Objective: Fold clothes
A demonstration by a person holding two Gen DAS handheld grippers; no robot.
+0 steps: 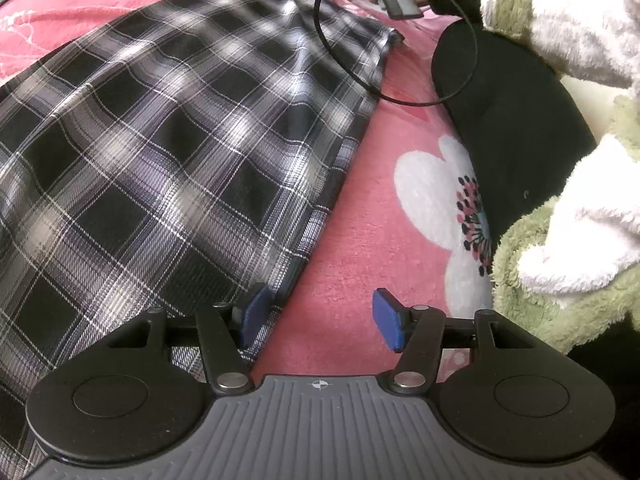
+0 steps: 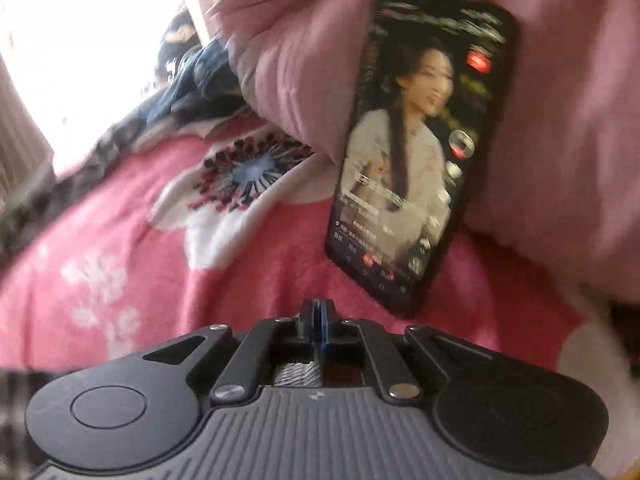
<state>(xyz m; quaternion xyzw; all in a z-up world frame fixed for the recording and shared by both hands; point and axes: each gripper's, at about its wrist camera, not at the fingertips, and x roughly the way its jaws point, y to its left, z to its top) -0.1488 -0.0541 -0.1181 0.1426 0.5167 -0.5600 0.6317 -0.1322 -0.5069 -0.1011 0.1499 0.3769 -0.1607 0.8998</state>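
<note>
Plaid garment (image 1: 168, 140) flat (long axis lower-left to upper-right)

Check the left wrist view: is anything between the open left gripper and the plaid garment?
Nothing visible. The left gripper hangs open over the near edge of the black-and-white plaid garment on the pink floral blanket, one pad already above the cloth.

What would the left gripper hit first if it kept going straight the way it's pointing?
Most likely the pink blanket, close beside the plaid garment's edge. The open left gripper points down at bare blanket, though its left finger already overlaps the plaid; depth is unclear.
</note>
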